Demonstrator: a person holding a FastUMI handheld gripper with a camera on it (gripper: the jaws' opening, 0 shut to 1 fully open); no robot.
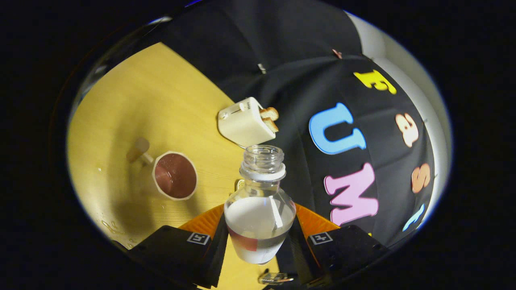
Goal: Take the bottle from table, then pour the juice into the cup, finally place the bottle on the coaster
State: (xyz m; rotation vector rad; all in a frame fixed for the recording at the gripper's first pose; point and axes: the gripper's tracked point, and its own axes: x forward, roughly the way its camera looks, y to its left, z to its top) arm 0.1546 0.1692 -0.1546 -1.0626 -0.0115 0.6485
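Bottle point(260, 209) sits clamped between both fingers of gripper point(258, 241), uncapped mouth pointing ahead. Cup point(175, 175) lies ahead-left on table point(133, 112). Best to bring mouth over cup, then tip slowly.

A pale toaster point(242, 125) lies on the yellow wooden table point(161, 100) — two browned slices of toast point(269, 118) stick out of its slots. Water droplets point(111, 227) speckle the tabletop's edge.
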